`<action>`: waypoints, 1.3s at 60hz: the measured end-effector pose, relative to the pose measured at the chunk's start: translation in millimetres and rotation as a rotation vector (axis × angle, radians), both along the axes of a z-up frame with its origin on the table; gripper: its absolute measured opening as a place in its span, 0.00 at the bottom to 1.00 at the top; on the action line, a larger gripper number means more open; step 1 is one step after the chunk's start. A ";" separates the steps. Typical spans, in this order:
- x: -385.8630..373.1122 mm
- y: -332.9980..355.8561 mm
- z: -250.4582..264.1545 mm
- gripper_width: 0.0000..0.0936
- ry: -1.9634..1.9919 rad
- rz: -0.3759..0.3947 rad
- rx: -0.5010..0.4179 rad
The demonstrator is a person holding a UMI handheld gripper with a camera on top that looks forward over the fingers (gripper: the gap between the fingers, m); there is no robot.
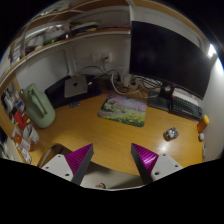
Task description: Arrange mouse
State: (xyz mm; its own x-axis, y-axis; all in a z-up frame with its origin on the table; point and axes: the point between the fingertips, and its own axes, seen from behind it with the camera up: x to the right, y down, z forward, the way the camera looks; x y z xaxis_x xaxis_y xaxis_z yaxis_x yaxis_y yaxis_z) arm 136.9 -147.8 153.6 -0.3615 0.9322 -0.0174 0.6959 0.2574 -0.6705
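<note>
A small grey mouse lies on the wooden desk, ahead of my fingers and to the right, apart from the mouse pad. The mouse pad, with a green and pink picture on it, lies flat on the desk straight ahead, beyond the fingers. My gripper is open and empty, held above the desk's near edge. Its purple pads stand wide apart with nothing between them.
A large dark monitor stands at the back right with a black keyboard below it. A grey flat device sits at the back left, a green bag at the left, and shelves hang above.
</note>
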 end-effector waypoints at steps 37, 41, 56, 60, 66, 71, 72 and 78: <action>-35.9 201.0 -53.7 0.92 0.083 -0.449 0.061; -43.1 210.4 -62.2 0.92 0.101 -0.458 0.061; -87.6 231.7 -94.8 0.91 0.204 -0.459 0.059; -98.3 236.2 -105.1 0.91 0.206 -0.461 0.048; -118.3 240.2 -119.4 0.91 0.209 -0.463 0.042; -137.0 244.0 -128.6 0.91 0.214 -0.468 0.033; -140.6 244.2 -130.2 0.91 0.212 -0.468 0.030; -163.4 244.9 -143.2 0.91 0.203 -0.457 0.018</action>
